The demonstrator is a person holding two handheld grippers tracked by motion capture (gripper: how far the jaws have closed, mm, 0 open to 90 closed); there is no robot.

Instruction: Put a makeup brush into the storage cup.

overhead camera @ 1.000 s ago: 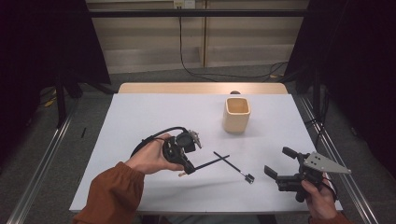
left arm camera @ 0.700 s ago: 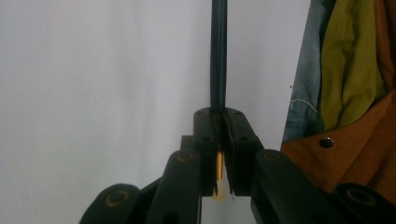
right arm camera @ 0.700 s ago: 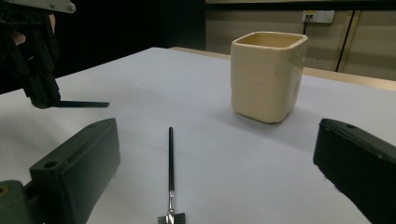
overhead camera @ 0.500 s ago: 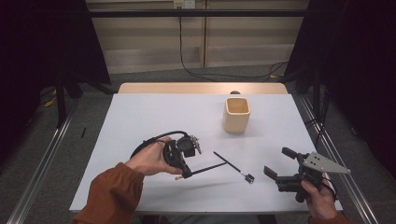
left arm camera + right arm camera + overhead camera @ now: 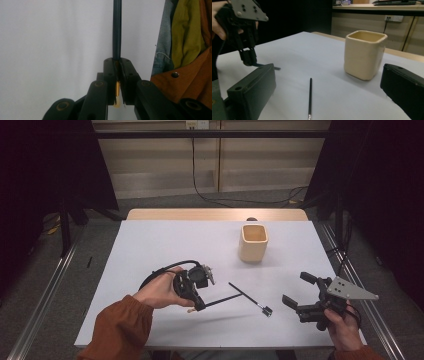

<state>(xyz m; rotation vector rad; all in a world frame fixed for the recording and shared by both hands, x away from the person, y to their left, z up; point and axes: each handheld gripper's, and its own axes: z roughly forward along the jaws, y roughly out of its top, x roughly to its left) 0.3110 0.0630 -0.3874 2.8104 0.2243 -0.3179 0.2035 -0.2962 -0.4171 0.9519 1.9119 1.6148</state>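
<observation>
left gripper (image 5: 199, 304) tilted down since, fingers clamping brush (image 5: 223, 299); right gripper (image 5: 300, 296) wide open; cup (image 5: 253, 242) apart.

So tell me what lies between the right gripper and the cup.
Bare white table, mostly. In the high view nothing sits between the right gripper and the cup; the loose black stick lies off toward the left gripper.

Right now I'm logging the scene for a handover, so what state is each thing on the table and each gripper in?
Left gripper: shut on a thin dark stick, held above the table.
Dark stick: clamped at one end between the jaws, pointing away from the gripper.
Second stick: lying flat on the table, untouched.
Cream cup: upright, open top, standing alone.
Right gripper: open, holding nothing.
Table: covered in white.
</observation>
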